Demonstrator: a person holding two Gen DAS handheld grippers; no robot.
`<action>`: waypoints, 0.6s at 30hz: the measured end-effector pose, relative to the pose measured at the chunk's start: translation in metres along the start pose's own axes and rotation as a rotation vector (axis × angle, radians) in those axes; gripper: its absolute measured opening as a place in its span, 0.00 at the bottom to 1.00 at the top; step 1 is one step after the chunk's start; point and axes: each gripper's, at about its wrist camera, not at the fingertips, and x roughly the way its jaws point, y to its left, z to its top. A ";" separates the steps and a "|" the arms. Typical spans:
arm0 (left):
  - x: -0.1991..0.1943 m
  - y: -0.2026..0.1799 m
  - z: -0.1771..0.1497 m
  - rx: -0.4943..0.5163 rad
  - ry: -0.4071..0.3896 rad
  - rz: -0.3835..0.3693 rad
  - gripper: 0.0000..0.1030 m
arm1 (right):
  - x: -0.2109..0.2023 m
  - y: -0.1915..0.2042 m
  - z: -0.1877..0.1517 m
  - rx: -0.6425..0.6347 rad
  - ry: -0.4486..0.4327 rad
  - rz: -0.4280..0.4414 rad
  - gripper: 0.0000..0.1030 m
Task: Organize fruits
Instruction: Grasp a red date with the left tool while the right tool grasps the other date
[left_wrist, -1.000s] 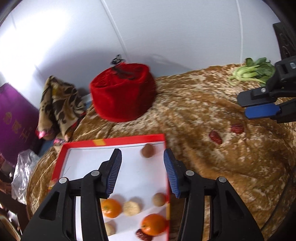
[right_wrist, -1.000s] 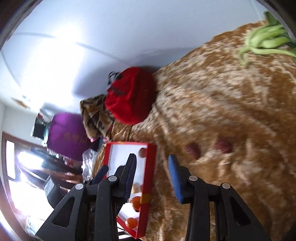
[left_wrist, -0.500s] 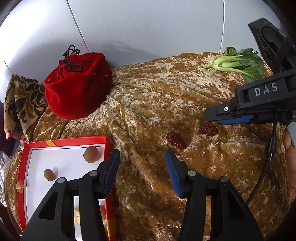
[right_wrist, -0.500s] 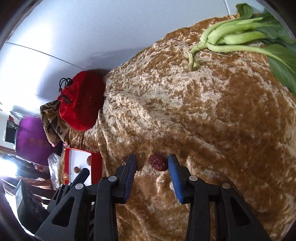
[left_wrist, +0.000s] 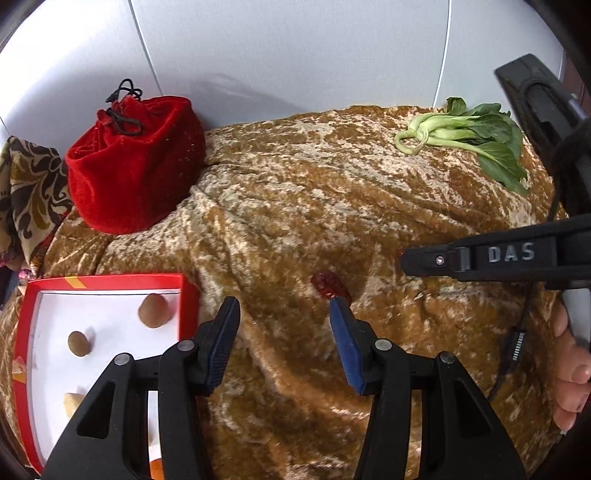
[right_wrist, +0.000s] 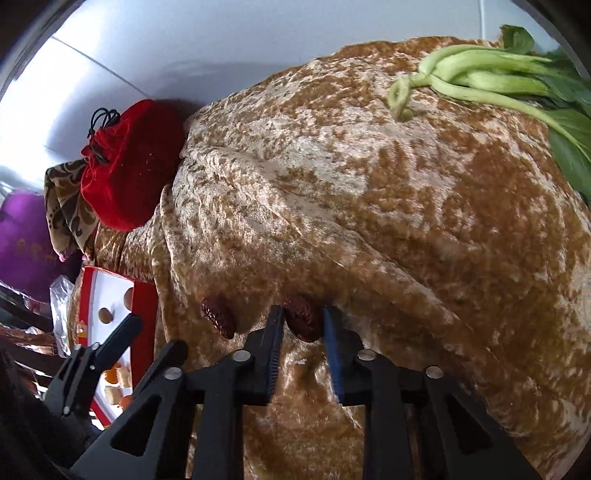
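Dates: one (right_wrist: 303, 322) sits on the gold cloth (right_wrist: 369, 221), the other (right_wrist: 218, 318) just left of it.
Right gripper (right_wrist: 303, 325): squeezing the first date.
Left gripper (left_wrist: 284, 325): half wide, holding nothing.
Tray (left_wrist: 110, 282): near left.

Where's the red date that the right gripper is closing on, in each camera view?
Left wrist view: hidden behind the right gripper, at right.
Right wrist view: the red date, bottom centre, pinched between the jaws.
Shared landmark: the red pouch, upper left in both.

Right gripper (right_wrist: 303, 323) angled down, jaws clamped; left gripper (left_wrist: 284, 321) angled down, jaws apart
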 end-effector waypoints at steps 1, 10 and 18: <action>0.002 -0.003 0.001 -0.001 0.001 -0.004 0.48 | -0.005 -0.002 0.000 0.002 -0.007 0.003 0.21; 0.029 -0.026 0.011 -0.010 0.012 -0.040 0.48 | -0.034 -0.030 0.002 0.063 -0.016 0.084 0.21; 0.046 -0.027 0.014 -0.033 0.022 -0.088 0.18 | -0.046 -0.035 0.001 0.068 -0.019 0.122 0.21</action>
